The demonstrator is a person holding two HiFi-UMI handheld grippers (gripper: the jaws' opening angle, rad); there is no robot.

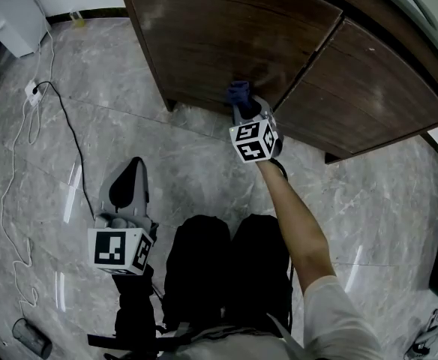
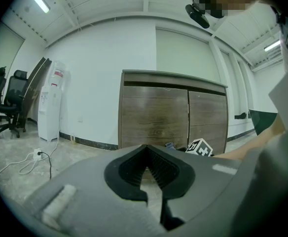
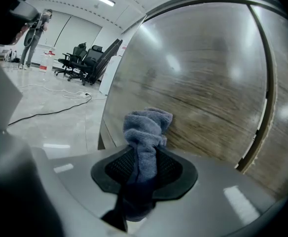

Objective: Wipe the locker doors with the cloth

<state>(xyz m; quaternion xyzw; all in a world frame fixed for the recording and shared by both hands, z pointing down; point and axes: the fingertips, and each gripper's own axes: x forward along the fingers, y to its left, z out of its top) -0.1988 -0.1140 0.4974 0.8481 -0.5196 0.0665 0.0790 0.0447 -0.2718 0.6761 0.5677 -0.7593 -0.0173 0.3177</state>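
Note:
A dark wooden locker with two doors stands ahead; its left door [image 1: 226,36] [image 3: 208,93] [image 2: 154,117] and right door [image 1: 376,88] [image 2: 207,115] meet at a thin seam. My right gripper [image 1: 238,100] [image 3: 143,169] is shut on a bunched blue cloth [image 3: 146,132] [image 1: 238,92], which presses against the lower part of the left door near the seam. My left gripper [image 1: 125,190] [image 2: 149,174] hangs low at the left above the floor, away from the locker, jaws together with nothing between them.
A grey marble floor [image 1: 91,126] runs in front of the locker. A black cable and white power strip [image 1: 31,92] lie at the left. A white appliance [image 2: 50,100] stands by the wall. My dark-trousered legs [image 1: 226,268] are below.

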